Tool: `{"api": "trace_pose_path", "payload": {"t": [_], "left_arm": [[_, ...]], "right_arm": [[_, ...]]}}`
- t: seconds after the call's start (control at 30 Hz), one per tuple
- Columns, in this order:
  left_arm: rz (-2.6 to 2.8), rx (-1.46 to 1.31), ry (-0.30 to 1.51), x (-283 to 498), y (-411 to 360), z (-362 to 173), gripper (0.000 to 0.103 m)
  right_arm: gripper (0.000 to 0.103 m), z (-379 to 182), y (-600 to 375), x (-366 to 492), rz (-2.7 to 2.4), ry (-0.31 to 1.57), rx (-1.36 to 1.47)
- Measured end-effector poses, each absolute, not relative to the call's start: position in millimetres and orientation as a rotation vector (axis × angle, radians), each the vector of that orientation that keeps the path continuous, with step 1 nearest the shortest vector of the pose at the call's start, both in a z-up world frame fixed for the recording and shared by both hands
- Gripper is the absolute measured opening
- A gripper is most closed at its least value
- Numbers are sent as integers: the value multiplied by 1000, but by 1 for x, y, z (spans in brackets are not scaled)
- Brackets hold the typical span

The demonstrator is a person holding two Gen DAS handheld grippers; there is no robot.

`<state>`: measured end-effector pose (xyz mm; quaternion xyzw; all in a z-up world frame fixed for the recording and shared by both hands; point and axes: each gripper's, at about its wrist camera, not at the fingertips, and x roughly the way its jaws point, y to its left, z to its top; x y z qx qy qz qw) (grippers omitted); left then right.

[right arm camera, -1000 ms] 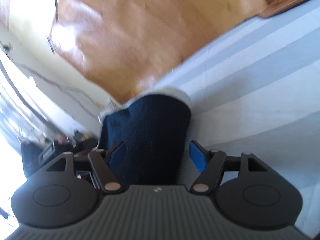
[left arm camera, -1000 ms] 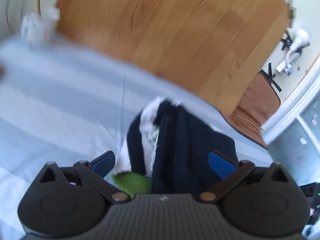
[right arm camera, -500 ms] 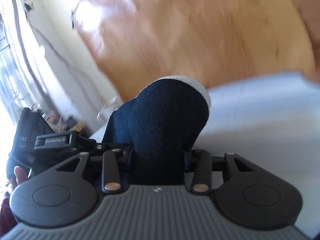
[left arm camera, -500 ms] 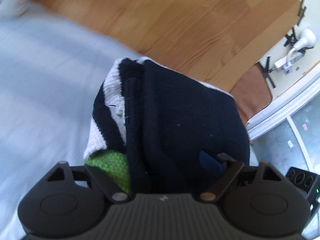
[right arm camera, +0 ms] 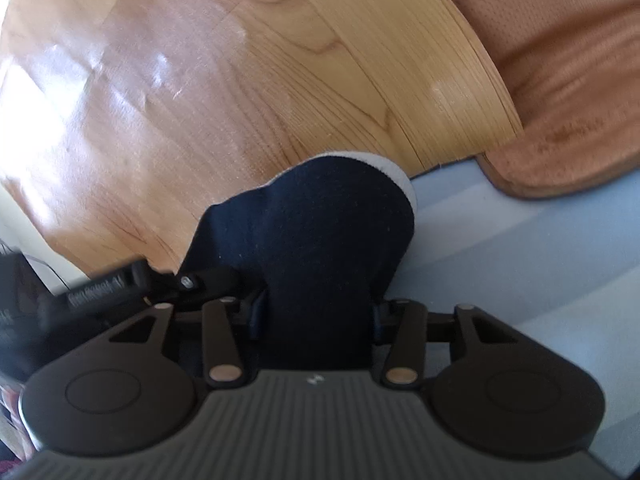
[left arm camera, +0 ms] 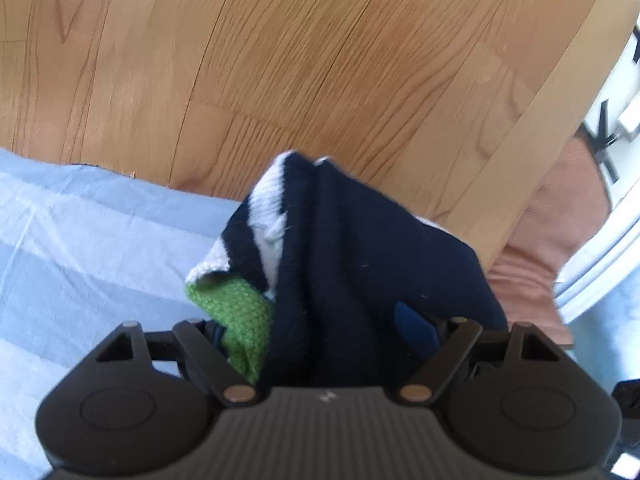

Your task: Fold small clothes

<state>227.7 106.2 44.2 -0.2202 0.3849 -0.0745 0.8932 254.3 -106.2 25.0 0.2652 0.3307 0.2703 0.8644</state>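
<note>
The pale blue striped sheet (left arm camera: 100, 240) under you ends at the wooden floor (left arm camera: 320, 60), and that edge is your biggest risk: the folded knitted garment (left arm camera: 360, 260), navy with white bands and a green patch, sits bunched right at the sheet's edge, its far tip showing against the floor beyond. If you carry it further that way or let go early, it could drop off the sheet and the fold would come apart. Your left hand-held gripper (left arm camera: 320, 336) is clamped on the thick bundle, jaws wide only because the wad fills them; a grip on outer layers alone could let the inner green layer slip out. Your right hand-held gripper (right arm camera: 316, 316) pinches the navy end of the same garment (right arm camera: 312, 240), and its jaws have just been easing apart with the cloth between them, so the hold may be loosening. Pulling the two ends unevenly would skew the fold.
</note>
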Motion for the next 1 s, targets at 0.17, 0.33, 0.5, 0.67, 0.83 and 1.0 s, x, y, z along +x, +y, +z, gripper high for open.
{"api": "trace_pose_path", "payload": {"t": [0.17,0.33,0.5,0.67,0.83,1.0], "left_arm": [[-129,-442,782,198,105,47,88],[-61,-318,705,131,112,68,95],[-8,-239,703,70,107,67,95],[45,-167,716,32,89,59,95],[65,-121,711,10,78,53,97],[85,-75,724,-7,71,45,100]], "right_arm": [[63,32,-106,240,523,674,502],[63,47,-110,193,481,631,426],[63,52,-124,132,436,585,423],[63,50,-130,78,394,538,405],[63,46,-129,48,365,508,346],[63,40,-130,36,354,489,334]]}}
